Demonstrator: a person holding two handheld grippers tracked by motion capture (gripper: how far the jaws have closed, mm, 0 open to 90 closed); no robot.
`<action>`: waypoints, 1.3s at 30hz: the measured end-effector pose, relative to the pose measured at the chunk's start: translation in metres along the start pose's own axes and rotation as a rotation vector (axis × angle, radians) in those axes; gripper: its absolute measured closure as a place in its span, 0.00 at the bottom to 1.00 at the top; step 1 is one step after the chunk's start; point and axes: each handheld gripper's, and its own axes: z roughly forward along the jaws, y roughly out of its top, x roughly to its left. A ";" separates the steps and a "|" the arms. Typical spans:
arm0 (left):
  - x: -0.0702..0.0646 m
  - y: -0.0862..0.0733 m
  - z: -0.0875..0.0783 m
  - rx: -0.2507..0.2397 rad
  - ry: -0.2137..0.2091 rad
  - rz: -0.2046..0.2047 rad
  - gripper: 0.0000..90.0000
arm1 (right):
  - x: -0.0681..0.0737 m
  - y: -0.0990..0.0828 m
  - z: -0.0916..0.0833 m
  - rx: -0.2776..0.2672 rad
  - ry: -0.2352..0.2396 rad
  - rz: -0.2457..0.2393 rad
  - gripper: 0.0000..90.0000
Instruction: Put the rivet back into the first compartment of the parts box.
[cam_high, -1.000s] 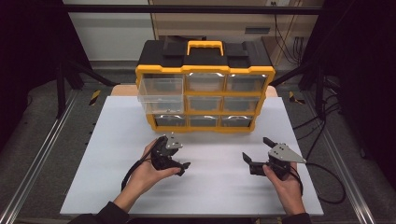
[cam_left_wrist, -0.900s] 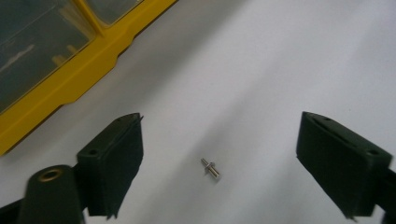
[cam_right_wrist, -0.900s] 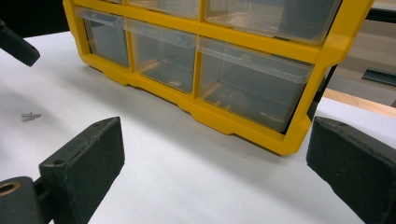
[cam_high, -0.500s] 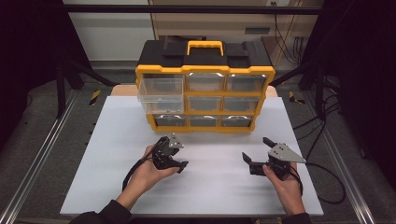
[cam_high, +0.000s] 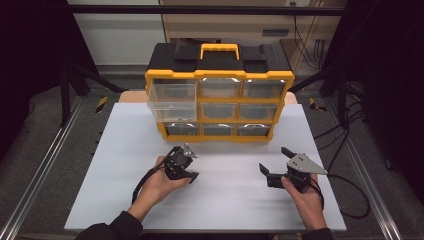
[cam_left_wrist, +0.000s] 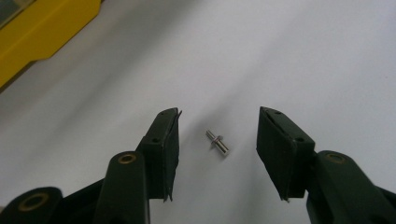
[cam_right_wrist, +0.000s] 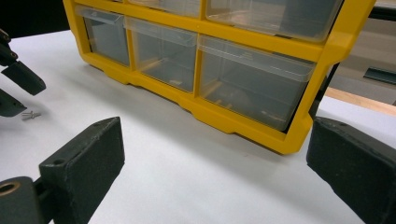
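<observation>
A small metal pin (cam_left_wrist: 217, 142) lies on the white tabletop (cam_high: 100, 165). My left gripper (cam_left_wrist: 219, 111) hangs over it with a jaw on each side. Its jaws have just been closing, but a gap remains between each pad and the pin. In the high view the left gripper (cam_high: 192, 164) sits left of centre, in front of the yellow and black drawer organizer (cam_high: 220, 65). My right gripper (cam_high: 274, 159) rests at the right, wide open, with nothing between its jaws. The right gripper view also catches the pin (cam_right_wrist: 30, 114) and the left gripper (cam_right_wrist: 14, 88) at far left.
The organizer's top left clear drawer (cam_high: 172, 95) is pulled out; the other drawers are pushed in. The organizer's bottom row (cam_right_wrist: 243, 86) stands close ahead of the right gripper (cam_right_wrist: 215, 126). Cables trail off the table's right edge (cam_high: 345, 185).
The left gripper's jaws have drawn closer together around the pin. Both hands stay where they were.
</observation>
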 end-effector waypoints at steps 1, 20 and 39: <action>0.001 0.000 0.000 0.006 0.000 0.004 0.55 | 0.000 0.000 0.000 0.000 0.000 0.000 0.05; 0.002 0.003 0.006 0.067 -0.001 -0.006 0.66 | 0.000 0.000 0.000 0.003 0.000 -0.002 0.05; 0.000 0.001 0.012 0.074 0.007 0.018 0.84 | 0.000 0.000 0.001 0.006 0.001 -0.004 0.05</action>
